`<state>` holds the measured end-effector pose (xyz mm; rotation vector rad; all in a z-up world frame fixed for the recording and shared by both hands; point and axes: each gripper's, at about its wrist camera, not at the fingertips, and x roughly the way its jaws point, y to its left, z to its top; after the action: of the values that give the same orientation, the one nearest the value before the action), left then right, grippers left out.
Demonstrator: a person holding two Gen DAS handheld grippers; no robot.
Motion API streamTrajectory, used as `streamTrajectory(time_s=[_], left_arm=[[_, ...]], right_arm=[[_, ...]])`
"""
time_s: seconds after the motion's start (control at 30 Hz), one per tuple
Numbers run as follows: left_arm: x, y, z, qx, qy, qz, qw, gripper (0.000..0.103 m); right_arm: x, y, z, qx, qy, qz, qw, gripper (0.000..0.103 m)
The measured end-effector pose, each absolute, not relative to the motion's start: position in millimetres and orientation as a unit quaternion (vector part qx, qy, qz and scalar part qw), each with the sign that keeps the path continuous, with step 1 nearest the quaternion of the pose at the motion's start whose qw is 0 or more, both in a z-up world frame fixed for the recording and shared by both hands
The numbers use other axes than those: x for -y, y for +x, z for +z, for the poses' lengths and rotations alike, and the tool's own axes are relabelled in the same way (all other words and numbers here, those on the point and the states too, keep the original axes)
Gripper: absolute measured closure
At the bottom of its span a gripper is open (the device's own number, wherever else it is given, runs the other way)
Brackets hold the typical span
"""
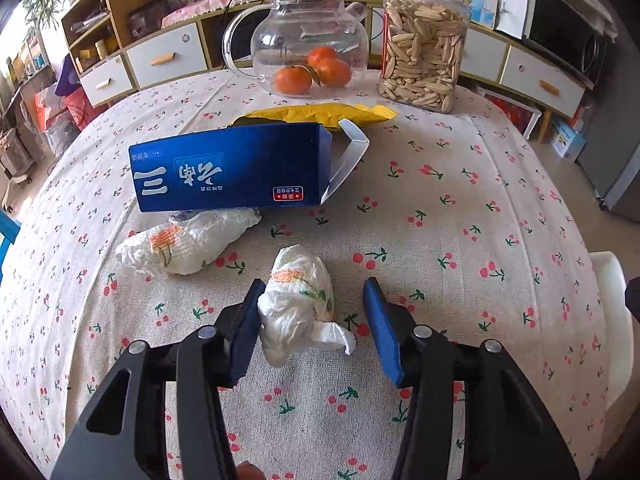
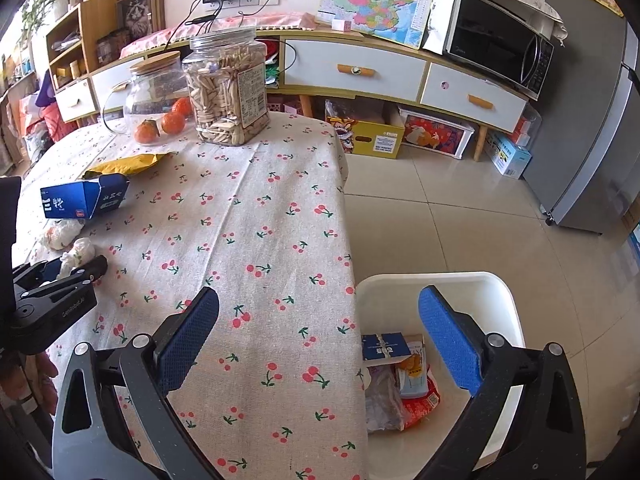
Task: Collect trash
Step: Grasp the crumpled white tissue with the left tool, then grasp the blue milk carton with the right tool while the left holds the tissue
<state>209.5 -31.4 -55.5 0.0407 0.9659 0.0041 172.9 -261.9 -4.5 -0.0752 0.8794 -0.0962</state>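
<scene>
A crumpled white tissue [image 1: 296, 300] lies on the cherry-print tablecloth between the fingers of my left gripper [image 1: 315, 285]. The left pad touches it; the right pad stands clear of it, so the gripper is open. A second crumpled tissue [image 1: 188, 244] lies just beyond, in front of an opened blue carton [image 1: 228, 168] with a yellow wrapper [image 1: 320, 114] behind it. My right gripper [image 2: 320, 296] is open and holds nothing, above the table's right edge. One finger is over the cloth, the other over a white bin [image 2: 420, 280] holding wrappers [image 2: 404, 384].
A glass teapot with tangerines [image 1: 300, 40] and a jar of seeds [image 1: 424, 48] stand at the table's far side. Right of the table is tiled floor [image 2: 460, 220], with a low cabinet [image 2: 356, 68], microwave [image 2: 500, 44] and fridge [image 2: 592, 120] beyond.
</scene>
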Motion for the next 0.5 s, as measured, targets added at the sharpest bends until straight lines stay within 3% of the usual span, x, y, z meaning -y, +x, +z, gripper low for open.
streamTrajectory(time_s=[0.07,0.5], left_arm=[[29,208,-53,-0.462,0.019,-0.006,0.887,0.073],[-60,164,-5,-0.434,-0.041,0.045,0.899,0.073]], right_arm=[[258,176,-6,-0.427,-0.026,-0.032,0.903,0.007],[191,219,-39,-0.505,0.199,0.133,0.829,0.007]])
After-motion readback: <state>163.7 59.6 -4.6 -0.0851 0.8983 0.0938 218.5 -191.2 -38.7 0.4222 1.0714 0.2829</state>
